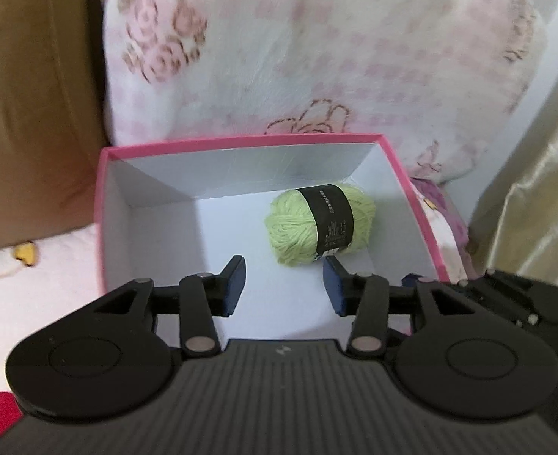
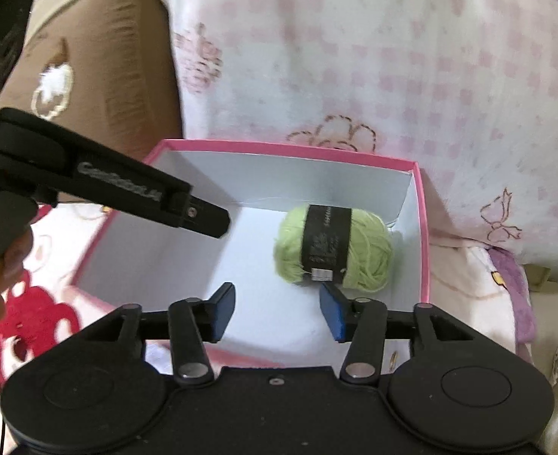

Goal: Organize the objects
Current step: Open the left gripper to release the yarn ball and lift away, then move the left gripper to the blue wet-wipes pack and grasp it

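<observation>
A light green yarn ball (image 1: pixel 320 223) with a black paper band lies inside a pink-rimmed box (image 1: pixel 241 142) with a white inside, toward its far right corner. My left gripper (image 1: pixel 284 286) is open and empty, held over the box's near part, just short of the yarn. In the right wrist view the same yarn ball (image 2: pixel 334 246) lies in the box (image 2: pixel 425 227). My right gripper (image 2: pixel 279 313) is open and empty above the box's near edge. The left gripper's body (image 2: pixel 127 189) reaches in from the left over the box.
A white and pink floral blanket (image 1: pixel 297 57) is bunched up behind the box. A brown cardboard box (image 1: pixel 32 94) stands at the left. Shiny gold fabric (image 1: pixel 536 197) hangs at the right. The box rests on pink patterned bedding (image 2: pixel 43 311).
</observation>
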A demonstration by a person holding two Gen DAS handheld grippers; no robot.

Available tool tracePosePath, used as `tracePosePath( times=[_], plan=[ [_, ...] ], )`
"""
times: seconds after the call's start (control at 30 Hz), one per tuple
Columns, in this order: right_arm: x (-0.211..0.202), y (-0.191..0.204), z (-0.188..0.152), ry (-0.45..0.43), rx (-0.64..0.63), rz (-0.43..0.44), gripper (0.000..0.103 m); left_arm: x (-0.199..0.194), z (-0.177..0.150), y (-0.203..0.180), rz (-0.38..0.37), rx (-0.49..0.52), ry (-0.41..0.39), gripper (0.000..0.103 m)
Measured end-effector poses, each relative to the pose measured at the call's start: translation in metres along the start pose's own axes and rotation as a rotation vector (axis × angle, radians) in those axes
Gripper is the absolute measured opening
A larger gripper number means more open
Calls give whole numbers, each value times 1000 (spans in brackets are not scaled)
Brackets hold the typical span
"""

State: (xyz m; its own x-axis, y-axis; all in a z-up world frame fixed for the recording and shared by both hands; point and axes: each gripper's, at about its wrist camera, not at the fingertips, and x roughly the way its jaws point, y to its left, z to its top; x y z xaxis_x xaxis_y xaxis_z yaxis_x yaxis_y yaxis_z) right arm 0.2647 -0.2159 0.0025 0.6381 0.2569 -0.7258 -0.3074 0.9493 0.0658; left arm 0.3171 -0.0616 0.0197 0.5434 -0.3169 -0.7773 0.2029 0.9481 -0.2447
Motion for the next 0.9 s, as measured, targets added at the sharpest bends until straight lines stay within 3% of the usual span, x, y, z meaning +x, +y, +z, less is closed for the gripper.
tracePosePath(
  times=[0.3, 0.5, 0.9],
  plan=[
    [-70, 25, -7, 19, 8, 47, 63, -97, -27, -13, -33, 73, -11, 54],
    [-113, 42, -13, 21, 0, 59, 66, -148, -44, -26, 0, 155, 4, 59],
    [-189, 78, -67, 21, -38, 126, 86, -206, -102, -25, -2, 253, 79, 76]
  ],
)
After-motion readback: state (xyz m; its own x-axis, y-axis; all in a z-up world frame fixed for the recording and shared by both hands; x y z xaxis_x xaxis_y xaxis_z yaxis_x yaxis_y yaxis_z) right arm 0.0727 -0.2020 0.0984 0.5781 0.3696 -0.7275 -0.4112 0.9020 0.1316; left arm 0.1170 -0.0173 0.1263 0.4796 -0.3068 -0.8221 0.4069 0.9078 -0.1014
